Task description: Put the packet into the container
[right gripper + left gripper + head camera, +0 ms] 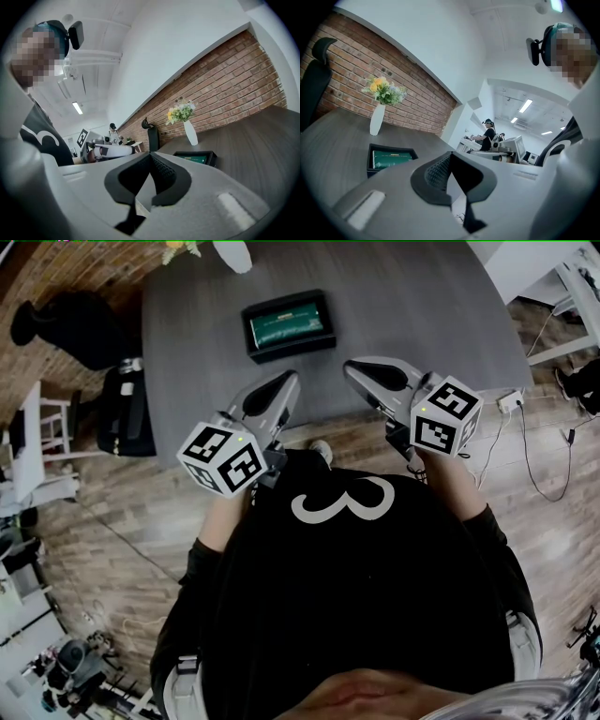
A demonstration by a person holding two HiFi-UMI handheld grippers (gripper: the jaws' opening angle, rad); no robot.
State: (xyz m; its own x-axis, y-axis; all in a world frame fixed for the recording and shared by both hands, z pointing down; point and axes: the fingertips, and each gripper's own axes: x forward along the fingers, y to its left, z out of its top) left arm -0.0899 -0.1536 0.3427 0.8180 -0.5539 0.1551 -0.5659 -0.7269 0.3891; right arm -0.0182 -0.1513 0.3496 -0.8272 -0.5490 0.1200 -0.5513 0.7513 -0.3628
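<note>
A black container (288,326) sits on the grey table (422,315), and a green packet (287,324) lies flat inside it. Both grippers hang over the table's near edge, short of the container and pointing toward it. My left gripper (286,382) is shut with nothing in it, and my right gripper (354,367) is shut and empty too. In the left gripper view the container (375,169) with the packet (390,159) lies ahead and left of the closed jaw tips (450,155). From the right gripper (151,157), the container (212,158) shows ahead to the right.
A white vase of flowers (377,119) stands at the table's far side before a brick wall (342,65). A black chair (127,409) is at the table's left. Cables and a socket strip (511,401) lie on the wooden floor at right. A person (488,133) stands far off.
</note>
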